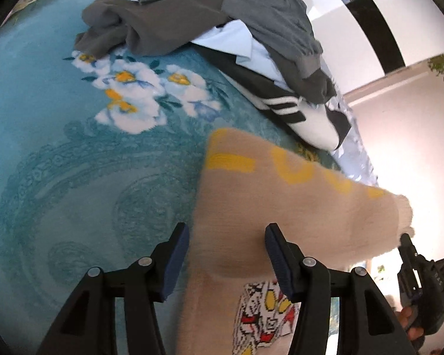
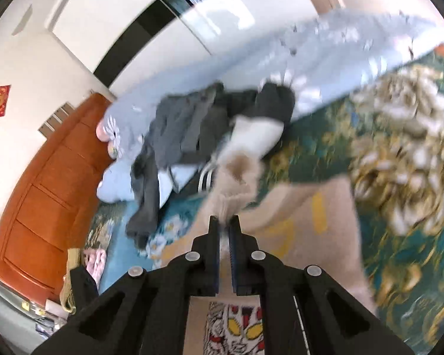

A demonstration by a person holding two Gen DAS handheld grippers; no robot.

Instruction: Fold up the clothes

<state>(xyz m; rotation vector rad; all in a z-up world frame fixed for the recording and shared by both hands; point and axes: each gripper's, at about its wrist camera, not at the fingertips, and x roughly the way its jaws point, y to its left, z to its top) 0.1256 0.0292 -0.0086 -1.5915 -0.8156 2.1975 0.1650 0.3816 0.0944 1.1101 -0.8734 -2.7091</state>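
Note:
A fuzzy beige sweater (image 1: 251, 195) with yellow letters and a cartoon patch lies on the teal floral blanket (image 1: 74, 153). My left gripper (image 1: 226, 236) is open just above the sweater's body, and one finger overlaps its left edge. My right gripper (image 2: 225, 224) is shut on the sweater's sleeve (image 2: 233, 189) and lifts it off the bed; the gripper also shows at the right edge of the left wrist view (image 1: 405, 242). The sweater's body (image 2: 310, 236) lies below it.
A pile of grey, white and black striped clothes (image 1: 222, 29) lies at the far side of the bed. A pale blue quilt (image 2: 310, 53) lies behind it. An orange wooden headboard (image 2: 44, 195) and white wardrobe (image 2: 118, 14) stand beyond.

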